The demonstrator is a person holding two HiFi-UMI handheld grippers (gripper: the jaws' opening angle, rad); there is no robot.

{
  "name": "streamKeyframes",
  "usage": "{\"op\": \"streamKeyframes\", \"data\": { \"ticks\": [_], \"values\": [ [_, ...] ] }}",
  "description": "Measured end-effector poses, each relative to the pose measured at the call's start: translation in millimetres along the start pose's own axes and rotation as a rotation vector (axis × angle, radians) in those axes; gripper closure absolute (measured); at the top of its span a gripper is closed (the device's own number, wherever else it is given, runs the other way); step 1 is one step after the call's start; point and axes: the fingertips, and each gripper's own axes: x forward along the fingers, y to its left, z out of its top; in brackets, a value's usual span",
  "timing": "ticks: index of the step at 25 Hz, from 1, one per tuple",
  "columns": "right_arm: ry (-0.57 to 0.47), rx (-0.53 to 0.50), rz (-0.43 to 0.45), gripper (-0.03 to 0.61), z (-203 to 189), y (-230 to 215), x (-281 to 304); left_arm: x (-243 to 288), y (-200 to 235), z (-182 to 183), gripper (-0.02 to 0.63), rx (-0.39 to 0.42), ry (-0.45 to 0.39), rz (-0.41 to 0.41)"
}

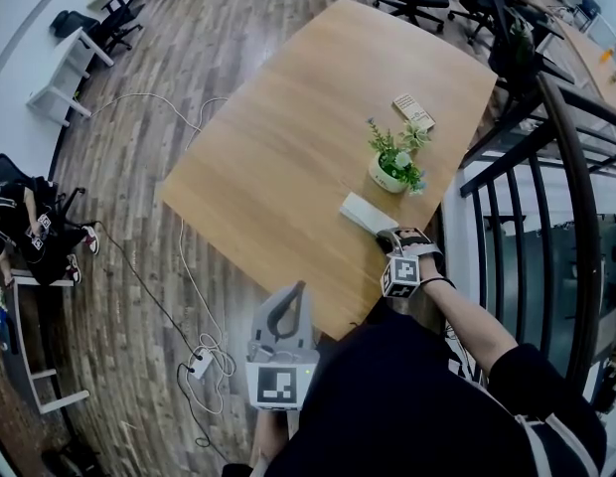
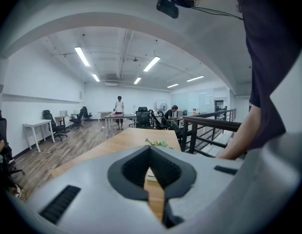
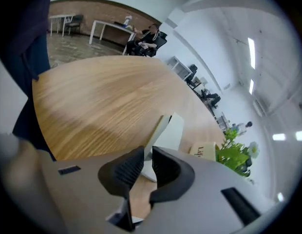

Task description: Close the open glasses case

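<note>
The left tongs (image 1: 288, 301) are hanging shut, off the tabletop (image 1: 288, 147). The right tongs (image 1: 387, 235) are pinching the near end of the glasses case (image 1: 363, 212), its length running straight ahead.

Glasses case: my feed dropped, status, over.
Left claw shut, empty, held low. Right claw pinching glasses case near end, lid up. Potted plant just beyond, not touching.

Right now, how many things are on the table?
3: a white case at the near edge, a plant just beyond it, and a small tan box farther back. Nothing else shows.
</note>
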Motion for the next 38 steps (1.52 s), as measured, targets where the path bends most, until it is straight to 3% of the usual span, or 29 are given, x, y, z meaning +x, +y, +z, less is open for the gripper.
{"op": "streamKeyframes", "data": {
  "ticks": [6, 8, 12, 16, 21, 25, 28, 32, 38],
  "values": [
    [-0.063, 0.549, 0.220, 0.560, -3.8, -6.5, 13.3, -0.4, 0.2, 2.2, 0.614, -0.010, -0.005, -0.004],
    [-0.059, 0.673, 0.286, 0.563, -5.4, -10.5, 14.7, -0.5, 0.6, 4.6, 0.614, -0.005, -0.019, -0.005],
    [-0.041, 0.611, 0.316, 0.563, -2.8, -8.9, 13.0, 0.7, 0.7, 5.4, 0.614, -0.002, -0.028, -0.011],
    [-0.122, 0.682, 0.271, 0.563, 15.7, -30.4, -9.6, 3.3, 2.7, 7.2, 0.614, 0.010, -0.039, -0.017],
    [-0.408, 0.812, 0.137, 0.563, 48.6, -83.8, -89.1, 6.9, 3.9, 9.1, 0.614, 0.004, -0.043, -0.023],
    [-0.630, 0.865, -0.091, 0.563, 60.1, -130.3, -185.8, 10.1, 6.4, 12.9, 0.614, 0.028, -0.057, -0.030],
    [-0.766, 0.840, -0.275, 0.563, 65.6, -157.4, -263.5, 11.3, 8.6, 16.8, 0.614, 0.033, -0.060, -0.035],
    [-0.780, 0.851, -0.440, 0.563, 52.0, -174.1, -318.2, 16.1, 15.7, 22.9, 0.614, 0.049, -0.073, -0.012],
    [-0.778, 0.867, -0.495, 0.563, 43.1, -177.6, -338.0, 24.5, 12.4, 28.1, 0.614, 0.070, -0.076, -0.040]
  ]
}}
